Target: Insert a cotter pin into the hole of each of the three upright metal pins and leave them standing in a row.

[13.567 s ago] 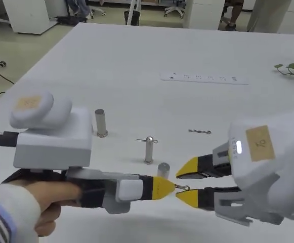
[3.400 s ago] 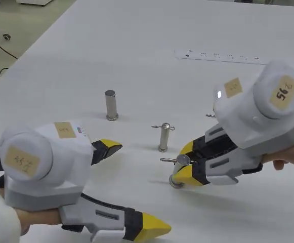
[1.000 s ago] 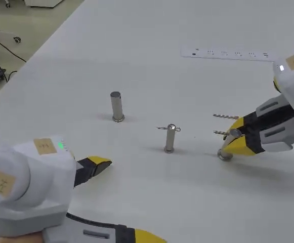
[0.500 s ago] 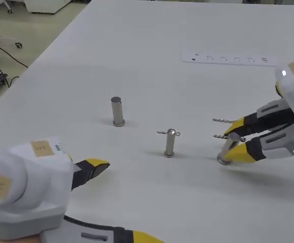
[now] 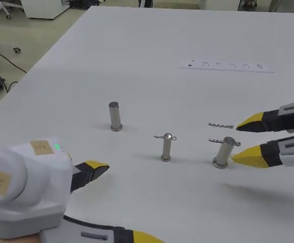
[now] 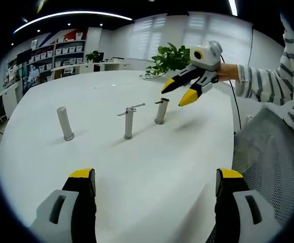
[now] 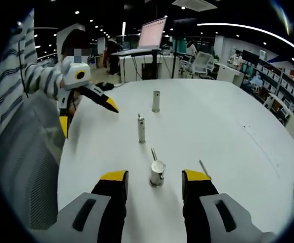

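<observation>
Three metal pins stand upright in a row on the white table. The left pin (image 5: 115,116) (image 6: 65,123) (image 7: 156,101) has nothing through its top. Thin cotter pins cross the tops of the middle pin (image 5: 166,148) (image 6: 129,123) (image 7: 141,128) and the right pin (image 5: 222,152) (image 6: 160,111) (image 7: 157,173). A loose cotter pin (image 5: 220,125) (image 7: 203,167) lies flat behind the right pin. My right gripper (image 5: 245,139) (image 7: 154,176) is open just right of that pin, apart from it. Low at the near left, my left gripper (image 5: 119,202) (image 6: 155,176) is open and holds nothing.
A white power strip (image 5: 226,66) lies at the far side of the table (image 5: 136,61). The table's left edge drops to the floor, where cables lie. A striped sleeve (image 6: 268,83) holds the right gripper (image 6: 187,87).
My right gripper has let go of the right pin, spread its jaws and drawn back to the right. That pin now stands upright and free. The left gripper has barely moved.
</observation>
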Demonstrator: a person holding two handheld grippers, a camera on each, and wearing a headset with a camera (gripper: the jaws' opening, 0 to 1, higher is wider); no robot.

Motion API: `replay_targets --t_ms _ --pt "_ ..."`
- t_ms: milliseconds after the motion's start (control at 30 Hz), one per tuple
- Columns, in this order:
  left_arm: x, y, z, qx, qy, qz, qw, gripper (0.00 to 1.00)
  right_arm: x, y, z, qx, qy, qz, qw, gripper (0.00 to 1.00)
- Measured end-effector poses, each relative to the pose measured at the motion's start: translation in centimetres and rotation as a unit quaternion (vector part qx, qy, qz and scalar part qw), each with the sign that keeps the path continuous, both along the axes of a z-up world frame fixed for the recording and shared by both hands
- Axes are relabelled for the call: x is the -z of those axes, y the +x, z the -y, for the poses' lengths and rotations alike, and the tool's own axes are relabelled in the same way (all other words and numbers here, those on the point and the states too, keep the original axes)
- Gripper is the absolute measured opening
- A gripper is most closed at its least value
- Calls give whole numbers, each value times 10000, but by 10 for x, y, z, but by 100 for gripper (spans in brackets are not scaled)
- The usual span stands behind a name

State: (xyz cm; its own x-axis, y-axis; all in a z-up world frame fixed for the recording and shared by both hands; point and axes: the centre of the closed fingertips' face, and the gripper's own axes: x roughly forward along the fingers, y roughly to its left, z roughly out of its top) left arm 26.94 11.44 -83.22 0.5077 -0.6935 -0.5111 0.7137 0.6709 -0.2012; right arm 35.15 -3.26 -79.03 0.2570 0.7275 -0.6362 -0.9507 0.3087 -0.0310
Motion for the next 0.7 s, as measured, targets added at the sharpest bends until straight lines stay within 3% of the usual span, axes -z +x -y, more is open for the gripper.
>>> replay_targets --t_ms 100,233,700 --pt "-3 1 1 3 -29 15 10000 99 -5 -1 6 276 142 7 9995 53" --pt "-6 1 2 10 -89 -30 10000 99 -9 -10 18 543 296 -113 9980 53" --pt "-13 2 2 -72 -182 2 9998 99 -3 -39 44 1228 515 -459 9900 73"
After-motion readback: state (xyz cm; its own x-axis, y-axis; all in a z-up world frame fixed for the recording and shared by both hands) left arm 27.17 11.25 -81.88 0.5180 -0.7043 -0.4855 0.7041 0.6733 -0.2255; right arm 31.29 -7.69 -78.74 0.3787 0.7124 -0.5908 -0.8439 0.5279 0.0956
